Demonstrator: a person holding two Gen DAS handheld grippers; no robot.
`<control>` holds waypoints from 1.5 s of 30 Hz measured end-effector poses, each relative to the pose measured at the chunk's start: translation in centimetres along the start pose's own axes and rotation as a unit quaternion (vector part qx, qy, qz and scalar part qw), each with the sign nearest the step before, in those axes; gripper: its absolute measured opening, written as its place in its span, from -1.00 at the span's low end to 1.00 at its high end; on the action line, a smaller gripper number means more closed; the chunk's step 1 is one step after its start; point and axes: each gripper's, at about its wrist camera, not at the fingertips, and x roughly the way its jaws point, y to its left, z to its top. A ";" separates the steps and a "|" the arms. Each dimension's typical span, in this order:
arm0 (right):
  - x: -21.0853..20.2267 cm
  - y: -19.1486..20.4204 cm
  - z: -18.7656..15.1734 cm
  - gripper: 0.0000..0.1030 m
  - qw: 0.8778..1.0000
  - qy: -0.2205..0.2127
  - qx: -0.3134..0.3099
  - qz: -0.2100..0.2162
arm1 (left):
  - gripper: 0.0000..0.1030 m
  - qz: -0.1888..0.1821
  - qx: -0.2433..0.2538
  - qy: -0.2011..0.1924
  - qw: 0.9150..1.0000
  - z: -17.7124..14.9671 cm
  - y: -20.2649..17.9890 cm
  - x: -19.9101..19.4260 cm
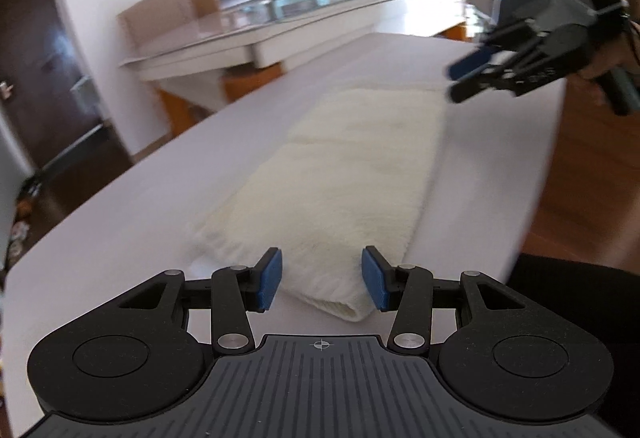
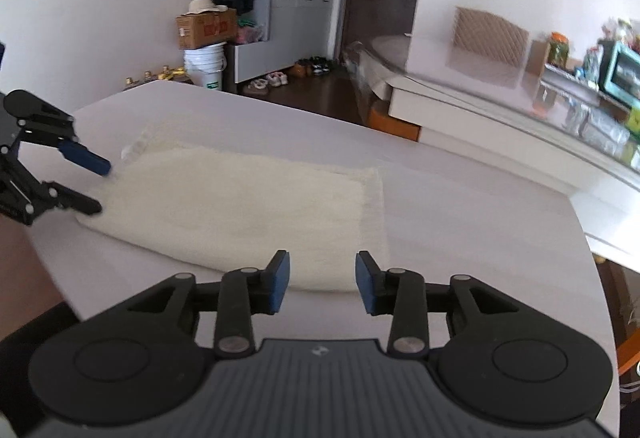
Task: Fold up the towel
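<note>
White table [image 1: 120,198] carries the cream towel [image 1: 340,178], lying as a long strip already doubled, with a layer edge across it partway along. My left gripper [image 1: 322,280] is at one short end, right gripper [image 2: 322,282] at the other, both sets of jaws spread, holding nothing. Risk: pinching only the top layer would peel the fold apart; uneven lift skews the edges.

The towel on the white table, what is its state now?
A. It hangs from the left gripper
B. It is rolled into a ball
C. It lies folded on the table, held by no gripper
C: the towel lies flat in layers on the table, and both the left gripper and the right gripper are open and empty.
</note>
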 end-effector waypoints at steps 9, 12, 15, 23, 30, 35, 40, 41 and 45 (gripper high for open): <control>-3.6 2.6 -2.0 -0.10 0.998 -0.018 -0.049 -0.026 | -0.05 -0.053 0.012 -0.018 0.998 1.7 -4.8 1.6; -4.7 2.7 -2.7 -0.02 0.998 -0.019 -0.053 -0.033 | -0.04 -0.070 0.016 -0.024 0.997 2.3 -6.5 2.1; -5.4 3.0 -3.4 0.00 0.997 -0.019 -0.059 -0.040 | -0.04 -0.082 0.020 -0.029 0.996 2.6 -7.7 2.4; -6.9 5.0 -5.1 0.15 0.996 -0.024 -0.079 -0.036 | 0.03 -0.091 0.015 -0.043 0.995 3.3 -9.1 2.5; -7.0 9.8 -7.2 0.22 0.973 -0.034 -0.226 -0.036 | 0.42 -0.043 0.036 -0.065 0.996 2.2 -5.7 -2.1; -4.8 13.6 -8.6 0.13 0.933 -0.041 -0.352 -0.058 | 0.55 0.000 0.041 -0.050 0.998 0.2 -3.0 -4.2; -3.2 15.6 -9.1 -0.12 0.905 -0.045 -0.418 -0.069 | 0.72 0.004 0.073 -0.067 0.995 -1.7 -2.5 -6.0; -3.2 15.9 -9.2 -0.28 0.901 -0.046 -0.425 -0.071 | 0.74 0.001 0.082 -0.071 0.994 -2.0 -2.6 -6.3; -3.2 16.0 -9.0 -0.83 0.902 -0.039 -0.424 -0.065 | 0.75 -0.015 0.137 -0.071 0.988 -3.0 -3.6 -6.3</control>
